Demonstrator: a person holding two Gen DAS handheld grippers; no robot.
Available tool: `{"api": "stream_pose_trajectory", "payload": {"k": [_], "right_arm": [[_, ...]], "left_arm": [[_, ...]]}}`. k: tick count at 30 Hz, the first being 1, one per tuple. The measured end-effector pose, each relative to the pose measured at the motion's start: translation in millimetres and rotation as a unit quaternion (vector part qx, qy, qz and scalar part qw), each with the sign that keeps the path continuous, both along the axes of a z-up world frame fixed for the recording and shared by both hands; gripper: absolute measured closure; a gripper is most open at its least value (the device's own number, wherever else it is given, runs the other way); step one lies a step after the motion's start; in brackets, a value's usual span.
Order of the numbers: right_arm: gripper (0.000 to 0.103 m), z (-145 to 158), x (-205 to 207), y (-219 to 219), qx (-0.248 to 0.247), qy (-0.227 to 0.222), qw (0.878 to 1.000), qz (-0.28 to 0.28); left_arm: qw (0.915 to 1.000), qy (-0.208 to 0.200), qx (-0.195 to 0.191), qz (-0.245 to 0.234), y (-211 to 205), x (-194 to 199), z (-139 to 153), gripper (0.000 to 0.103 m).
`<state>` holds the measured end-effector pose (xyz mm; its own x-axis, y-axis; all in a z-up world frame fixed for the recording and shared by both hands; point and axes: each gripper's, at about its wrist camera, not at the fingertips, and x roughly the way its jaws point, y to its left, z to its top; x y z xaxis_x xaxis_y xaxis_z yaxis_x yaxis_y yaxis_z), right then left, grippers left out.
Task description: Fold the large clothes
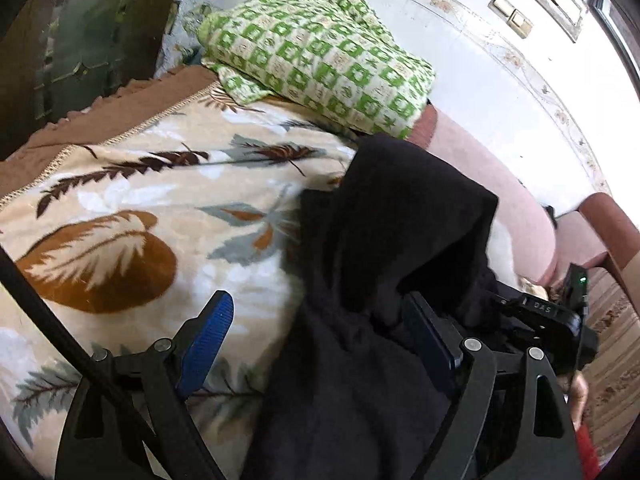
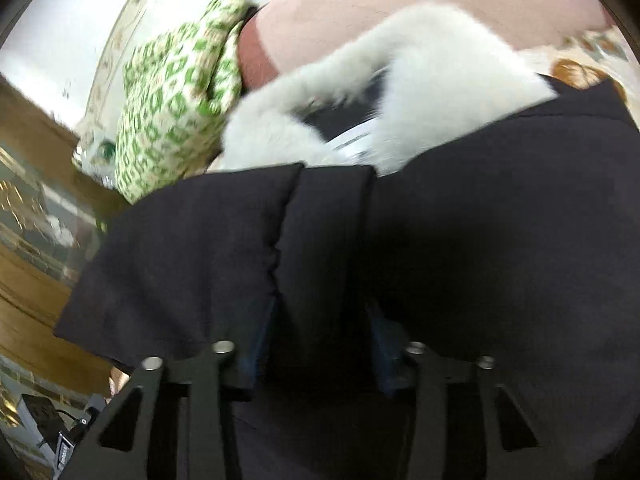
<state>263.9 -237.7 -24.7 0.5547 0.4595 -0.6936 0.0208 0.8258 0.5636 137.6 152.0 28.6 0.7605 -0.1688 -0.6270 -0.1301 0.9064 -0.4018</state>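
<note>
A large black garment [image 1: 380, 240] lies heaped on a cream blanket with a feather print [image 1: 160, 200]. My left gripper [image 1: 320, 312] stands open and wide. Its left blue pad [image 1: 208, 332] is bare, and black cloth drapes over the right finger. In the right wrist view, a thick fold of the same black garment [image 2: 480, 220] runs between the fingers of my right gripper [image 2: 324, 316], which is shut on it, with the fingertips buried in the cloth. White fur trim [image 2: 432, 80] shows beyond the fold. The right tool's body [image 1: 556, 320] appears at the right edge of the heap.
A folded green-and-white patterned cloth [image 1: 320, 56] [image 2: 172, 108] sits at the far end of the blanket. A pink padded surface [image 1: 480, 168] runs along the right, below a white wall. Dark wooden furniture [image 1: 80, 40] stands at the left. A hand with a red sleeve [image 1: 580, 400] is at lower right.
</note>
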Motion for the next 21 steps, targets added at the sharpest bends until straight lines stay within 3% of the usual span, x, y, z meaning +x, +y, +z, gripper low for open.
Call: {"api": "stream_pose_trajectory", "payload": {"k": [1, 3, 8, 11, 13, 16, 21], "right_arm": [[0.087, 2, 0, 5, 0.005, -0.001, 1.000, 0.007], [0.095, 9, -3, 7, 0.014, 0.000, 1.000, 0.003], [0.096, 59, -34, -20, 0.030, -0.057, 0.998, -0.029], [0.097, 91, -60, -53, -0.001, -0.085, 0.994, -0.067], [0.097, 104, -73, -79, -0.047, -0.091, 0.989, -0.103], [0.097, 99, -79, -114, -0.084, -0.065, 0.985, -0.136], [0.097, 50, -62, -127, -0.118, 0.007, 0.983, -0.143]], "left_arm": [[1.0000, -0.002, 0.000, 0.001, 2, 1, -1, 0.018], [1.0000, -0.004, -0.004, 0.007, 5, 1, -1, 0.018], [0.9994, 0.007, -0.011, 0.031, 14, -3, -6, 0.018], [0.9986, 0.014, -0.031, 0.040, 22, -4, -9, 0.018], [0.9982, 0.017, -0.039, 0.043, 24, -4, -11, 0.018], [0.9984, 0.027, -0.019, 0.046, 19, -3, -15, 0.018], [0.9980, 0.057, 0.006, 0.026, 5, 6, -26, 0.018]]}}
